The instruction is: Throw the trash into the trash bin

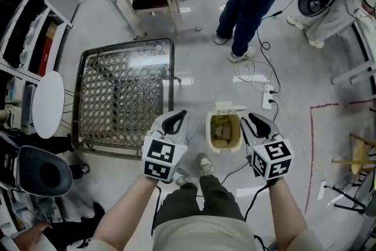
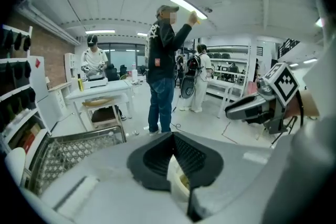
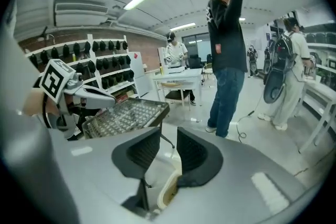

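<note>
Cream plastic trash bin (image 1: 210, 137) stands on the pale grey glossy floor (image 1: 194, 62), directly in front of the person's feet, with its hinged lid (image 1: 229, 107) tipped open at the far side. Brown crumpled trash (image 1: 222, 130) lies inside it.

Two hand-held grippers hang above the floor, one on each side of the bin. The left hand-held gripper (image 1: 175, 121), grey with black ridged pads, has its jaws pressed fully together with nothing between them. The right hand-held gripper (image 1: 255, 123) has its jaws a small way apart, and the gap between them is empty; part of the bin shows below that gap.

To the left of the bin is a rectangular glass-topped table with a metal lattice frame (image 1: 123, 97). Farther off, a person in a dark top and blue jeans (image 1: 249, 3) stands near a white power strip (image 1: 269, 97) and its cables.
</note>
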Demonstrator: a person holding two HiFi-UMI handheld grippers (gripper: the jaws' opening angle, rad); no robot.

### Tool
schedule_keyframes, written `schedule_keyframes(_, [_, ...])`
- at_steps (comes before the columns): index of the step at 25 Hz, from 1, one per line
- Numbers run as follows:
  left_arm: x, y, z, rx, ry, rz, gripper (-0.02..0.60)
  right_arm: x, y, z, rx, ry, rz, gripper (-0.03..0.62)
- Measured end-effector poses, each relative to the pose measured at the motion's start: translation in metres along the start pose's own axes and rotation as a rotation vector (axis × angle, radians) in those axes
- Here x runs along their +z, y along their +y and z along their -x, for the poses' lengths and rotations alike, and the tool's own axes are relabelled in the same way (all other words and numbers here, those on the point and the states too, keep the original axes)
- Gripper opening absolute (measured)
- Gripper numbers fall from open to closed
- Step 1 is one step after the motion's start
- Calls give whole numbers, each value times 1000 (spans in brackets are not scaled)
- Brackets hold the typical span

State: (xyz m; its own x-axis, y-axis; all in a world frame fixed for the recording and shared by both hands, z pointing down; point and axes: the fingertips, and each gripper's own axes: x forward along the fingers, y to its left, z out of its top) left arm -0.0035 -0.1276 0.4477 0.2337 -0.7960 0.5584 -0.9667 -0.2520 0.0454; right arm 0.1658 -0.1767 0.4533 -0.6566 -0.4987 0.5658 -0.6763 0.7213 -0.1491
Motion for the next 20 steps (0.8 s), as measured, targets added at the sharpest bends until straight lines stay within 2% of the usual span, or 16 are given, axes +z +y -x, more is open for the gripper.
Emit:
schedule_keyframes(6, [55,21,90,88,-129,-40,2,80,69,38,106,-120,101,93])
schedule_keyframes(12, [84,46,175,232,-225,-83,3,146,138,65,214,-246,210,84])
schedule_keyframes(17, [96,55,247,330,-278,-102,3,194,199,99,422,-333,96,77])
schedule_keyframes(20, [97,61,289,403,-309,-105,3,216,231,114,462,-388,172,75])
